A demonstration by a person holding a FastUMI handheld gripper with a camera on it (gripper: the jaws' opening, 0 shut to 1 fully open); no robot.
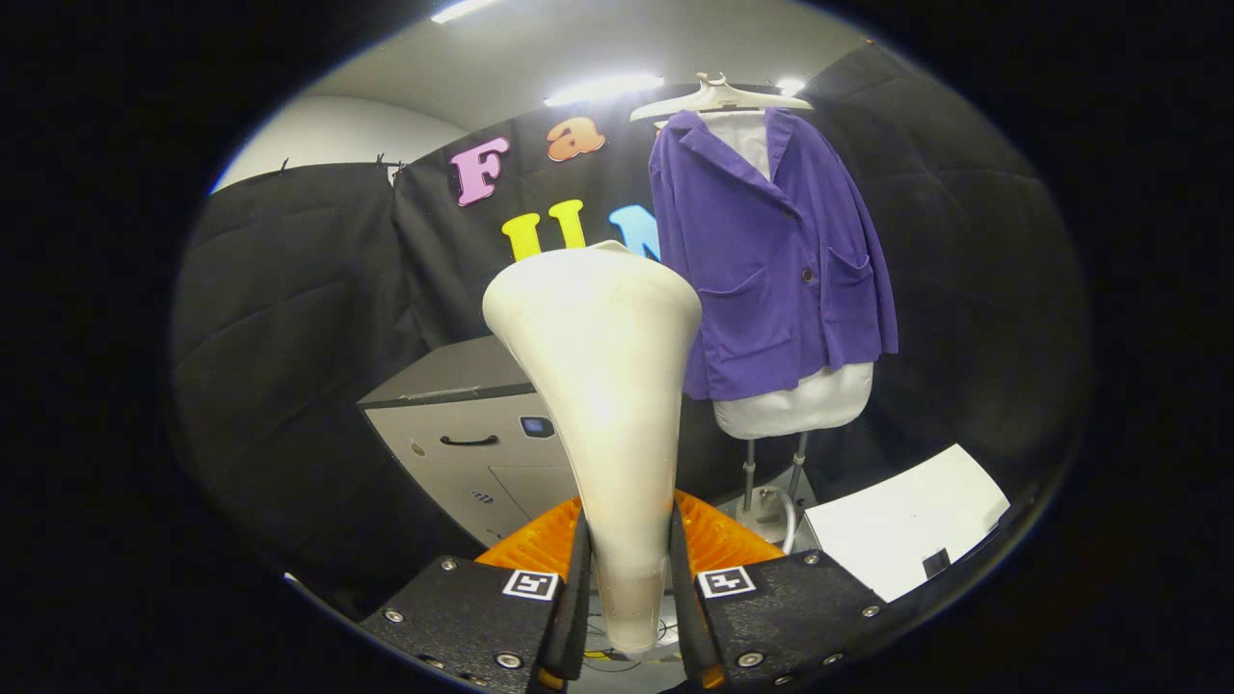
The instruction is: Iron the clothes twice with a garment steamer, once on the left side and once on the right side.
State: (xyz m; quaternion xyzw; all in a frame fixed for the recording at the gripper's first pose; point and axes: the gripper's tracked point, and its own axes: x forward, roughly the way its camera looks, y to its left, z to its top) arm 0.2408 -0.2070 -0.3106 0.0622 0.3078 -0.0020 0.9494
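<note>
We have the gripper [627, 569] clamped on the slim handle of the cream, trumpet-shaped plastic garment steamer [598, 366], head up so it can meet the purple corduroy jacket [762, 260], which hangs well beyond it on a white mannequin stand [795, 403].

Ceiling strip lights [603, 89] glow blown-out overhead — the booth below stays dim. Glare washes the close steamer head [598, 318], which looks soft. Fisheye bending curves everything near the rim — the jacket [762, 260] stays sharp.
</note>
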